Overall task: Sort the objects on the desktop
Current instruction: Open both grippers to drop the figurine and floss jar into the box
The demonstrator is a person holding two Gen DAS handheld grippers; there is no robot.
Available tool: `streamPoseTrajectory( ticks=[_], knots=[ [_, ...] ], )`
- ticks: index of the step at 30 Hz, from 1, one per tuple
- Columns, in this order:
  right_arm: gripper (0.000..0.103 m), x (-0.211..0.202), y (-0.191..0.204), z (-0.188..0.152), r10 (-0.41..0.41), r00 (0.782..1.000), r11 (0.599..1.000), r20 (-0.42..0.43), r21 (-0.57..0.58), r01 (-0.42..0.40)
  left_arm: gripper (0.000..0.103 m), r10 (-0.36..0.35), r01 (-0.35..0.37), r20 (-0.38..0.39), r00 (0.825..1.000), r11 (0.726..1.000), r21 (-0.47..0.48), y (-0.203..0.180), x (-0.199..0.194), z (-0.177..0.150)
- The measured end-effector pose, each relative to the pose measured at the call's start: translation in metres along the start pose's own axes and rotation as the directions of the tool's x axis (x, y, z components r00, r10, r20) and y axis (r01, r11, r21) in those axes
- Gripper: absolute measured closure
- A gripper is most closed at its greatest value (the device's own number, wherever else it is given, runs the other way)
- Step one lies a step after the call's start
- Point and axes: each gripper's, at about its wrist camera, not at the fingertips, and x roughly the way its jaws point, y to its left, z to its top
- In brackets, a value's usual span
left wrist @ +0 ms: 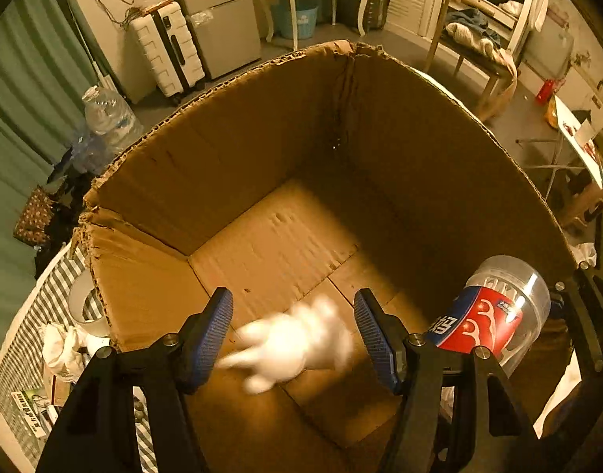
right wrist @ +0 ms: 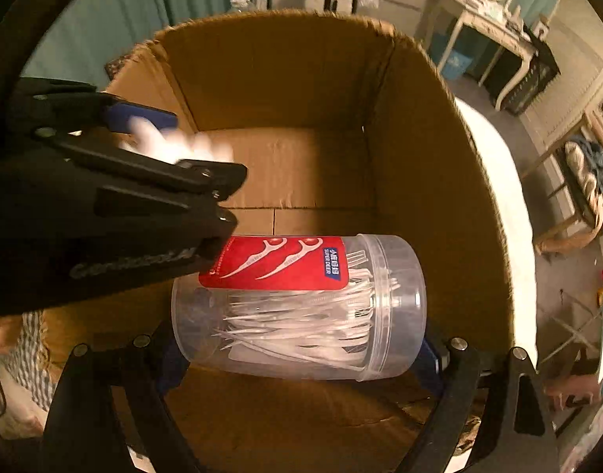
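Observation:
A big open cardboard box fills both views. My left gripper is open above the box. A white crumpled object, blurred by motion, is between and below its blue pads, apart from them. It also shows in the right wrist view beside the left gripper. My right gripper is shut on a clear jar of floss picks with a red label, held on its side over the box. The jar also shows in the left wrist view.
The box stands on a green-striped cloth with crumpled white tissue, a tape roll and a booklet to its left. A water bottle, suitcase and furniture stand beyond.

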Motion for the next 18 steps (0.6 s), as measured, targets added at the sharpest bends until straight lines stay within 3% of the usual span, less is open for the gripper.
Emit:
streamPoseTrajectory(
  ticks=[3,9,18],
  knots=[
    [0.013,-0.001,-0.003,0.001,0.007,1.000,1.000,-0.003,0.015,-0.007,0.035,0.015,-0.015,0.003,1.000,0.999,-0.030,0.004,-0.005,0.002],
    [0.013,-0.031,-0.006,0.009,-0.045,0.994,0.999,0.103,0.000,0.045,0.029,0.046,-0.043,0.054,0.997,0.998,-0.051,0.014,-0.022,0.009],
    [0.013,-0.062,0.002,0.018,-0.070,0.976,0.997,0.207,0.039,0.063,0.027,0.043,-0.021,0.168,0.985,0.992,-0.128,0.036,-0.068,0.024]
  ],
)
